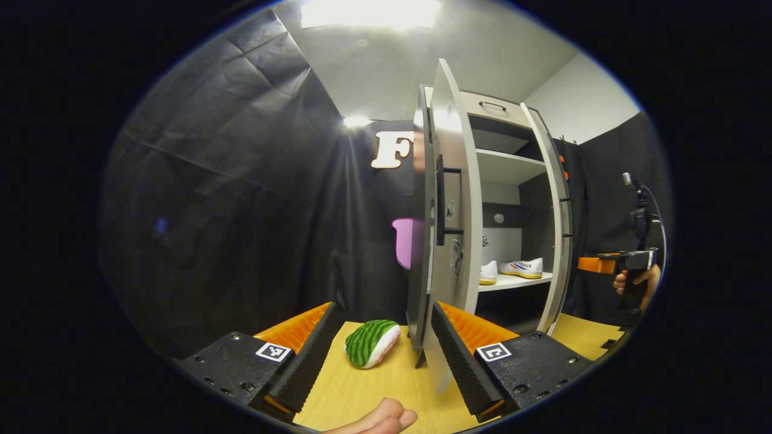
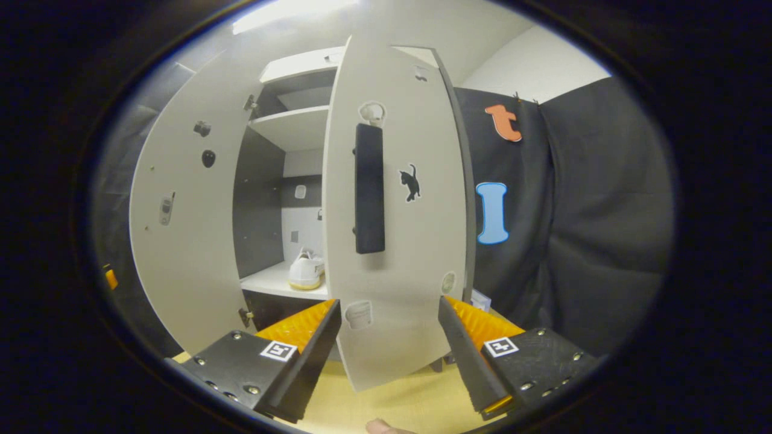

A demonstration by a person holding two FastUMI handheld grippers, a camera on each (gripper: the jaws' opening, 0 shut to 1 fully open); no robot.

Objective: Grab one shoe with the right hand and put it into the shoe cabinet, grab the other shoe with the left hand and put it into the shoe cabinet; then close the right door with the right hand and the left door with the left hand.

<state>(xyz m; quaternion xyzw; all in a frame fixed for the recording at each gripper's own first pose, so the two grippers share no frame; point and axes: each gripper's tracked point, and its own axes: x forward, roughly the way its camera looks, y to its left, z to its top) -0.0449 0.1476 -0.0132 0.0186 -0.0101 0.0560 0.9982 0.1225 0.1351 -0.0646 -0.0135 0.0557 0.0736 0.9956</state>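
The white shoe cabinet (image 1: 500,166) stands on the wooden table with both doors ajar. Two white shoes (image 1: 525,267) (image 1: 488,272) rest side by side on its lower shelf; in the right gripper view one shoe (image 2: 306,270) shows through the gap. My left gripper (image 1: 383,313) is open, and the left door (image 1: 452,181) with its black handle (image 1: 440,202) stands edge-on just by its right finger. My right gripper (image 2: 389,306) is open in front of the right door (image 2: 398,241), below that door's black handle (image 2: 369,187). Farther off, the right gripper (image 1: 621,262) is held by a hand beside the right door (image 1: 558,211).
A green striped watermelon-shaped toy (image 1: 372,342) lies on the table (image 1: 374,392) just ahead of my left gripper, beside the left door's foot. The left door's inner face (image 2: 181,211) stands wide at the left. Black cloth walls close in the booth.
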